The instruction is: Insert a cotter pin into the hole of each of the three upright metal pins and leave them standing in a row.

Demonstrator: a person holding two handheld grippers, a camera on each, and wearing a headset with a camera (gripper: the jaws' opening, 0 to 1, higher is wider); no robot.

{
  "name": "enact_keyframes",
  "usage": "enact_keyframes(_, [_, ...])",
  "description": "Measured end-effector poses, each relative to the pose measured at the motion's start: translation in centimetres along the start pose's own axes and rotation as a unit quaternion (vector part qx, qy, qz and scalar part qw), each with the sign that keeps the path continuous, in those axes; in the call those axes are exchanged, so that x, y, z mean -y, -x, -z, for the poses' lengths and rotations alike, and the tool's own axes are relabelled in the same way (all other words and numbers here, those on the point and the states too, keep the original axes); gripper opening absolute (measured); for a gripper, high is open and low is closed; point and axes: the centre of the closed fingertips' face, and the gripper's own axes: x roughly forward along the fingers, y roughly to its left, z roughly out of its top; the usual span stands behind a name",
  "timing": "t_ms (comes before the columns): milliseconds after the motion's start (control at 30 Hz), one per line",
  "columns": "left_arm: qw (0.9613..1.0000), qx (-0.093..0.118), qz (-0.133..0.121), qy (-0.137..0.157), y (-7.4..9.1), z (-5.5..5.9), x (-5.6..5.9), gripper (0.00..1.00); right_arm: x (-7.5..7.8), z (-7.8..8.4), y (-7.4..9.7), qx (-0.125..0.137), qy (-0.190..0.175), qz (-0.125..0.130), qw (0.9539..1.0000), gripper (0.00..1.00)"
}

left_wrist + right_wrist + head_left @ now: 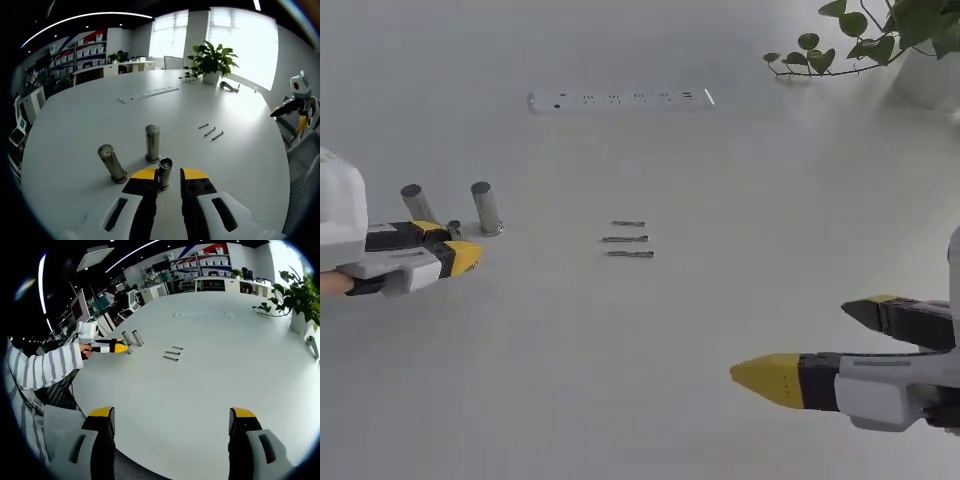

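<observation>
Nearest, the right gripper [790,340] is held over the bare tabletop [620,400], its fingers spread wide with nothing between them. Farther out on the left, the left gripper [169,176] is set at the short metal pin [165,170], which stands upright between the 2 fingers. These are drawn close, yet a thin slit is seen on 1 side, so whether the pin is truly clamped cannot be told.

The step is judged to be the steadying of this pin. It would best be gripped low and squarely, so that its top is left free and its hole, too small to be made out, can be turned toward the right gripper. The 2 taller metal pins [152,142] just behind it should not be nudged, as 1 seems to lean already.

The 3 cotter pins [628,239] lie side by side mid-tabletop, well apart from both grippers, and none is fitted yet. The closest 1 would best be pinched by its head end, legs pointing outward. Beyond them a power strip [620,99] and a plant [880,35] are seen.
</observation>
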Motion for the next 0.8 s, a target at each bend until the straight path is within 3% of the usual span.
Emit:
enact_keyframes(200, [0.9999,0.006,-0.006,-0.015,-0.1,-0.4,-0.3,0.06,-0.1,0.7,-0.3,-0.016,-0.003,-0.004,0.9999,0.93])
enact_keyframes(267, [0.9989,0.013,-0.027,-0.037,0.0,-0.7,-1.0,0.06,-0.2,0.6,-0.3,-0.013,-0.004,-0.005,0.9999,0.93])
enact_keyframes(367, [0.9994,0.007,-0.023,-0.026,0.1,-0.4,-1.0,0.05,-0.2,0.4,-0.3,-0.009,-0.004,-0.006,0.9999,0.92])
enact_keyframes(500, [0.9988,0.002,-0.028,-0.039,0.3,-0.3,-1.1,0.05,-0.1,0.3,-0.2,-0.007,-0.005,-0.003,1.0,0.92])
enact_keyframes(800, [0.9986,0.013,-0.023,-0.045,1.1,-1.3,0.5,0.05,-0.4,-0.5,0.0,0.006,0.0,-0.002,1.0,0.93])
